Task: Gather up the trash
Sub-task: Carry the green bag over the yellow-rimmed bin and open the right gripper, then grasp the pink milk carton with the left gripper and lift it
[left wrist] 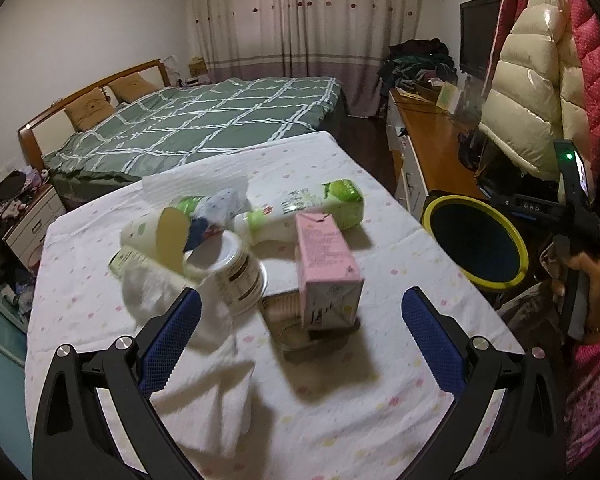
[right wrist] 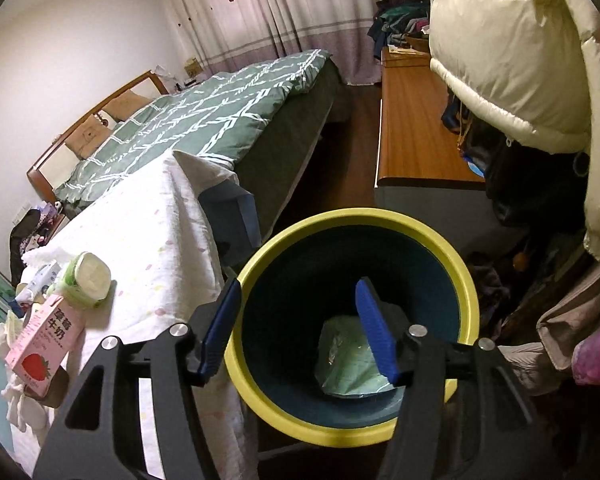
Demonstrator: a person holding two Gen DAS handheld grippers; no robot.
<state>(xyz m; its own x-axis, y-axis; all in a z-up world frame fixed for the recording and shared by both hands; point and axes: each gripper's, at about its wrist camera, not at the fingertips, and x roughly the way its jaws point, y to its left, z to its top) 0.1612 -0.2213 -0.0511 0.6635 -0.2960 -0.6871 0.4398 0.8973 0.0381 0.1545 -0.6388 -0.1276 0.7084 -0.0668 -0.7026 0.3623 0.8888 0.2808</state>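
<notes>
The inside of the round bin, dark blue with a yellow rim, is seen only from the right wrist, where a crinkly pale green bag lies at its bottom; from the left wrist only the bin's dark mouth is seen, beside the table. The right gripper is held over the bin with its jaws partly open and nothing between its bumpy blue pads. The left gripper is held wide open with nothing gripped, above the spotted white cloth where a boxy pink carton, a white can, a soft white towel and two smooth green-and-white bottles are piled.
</notes>
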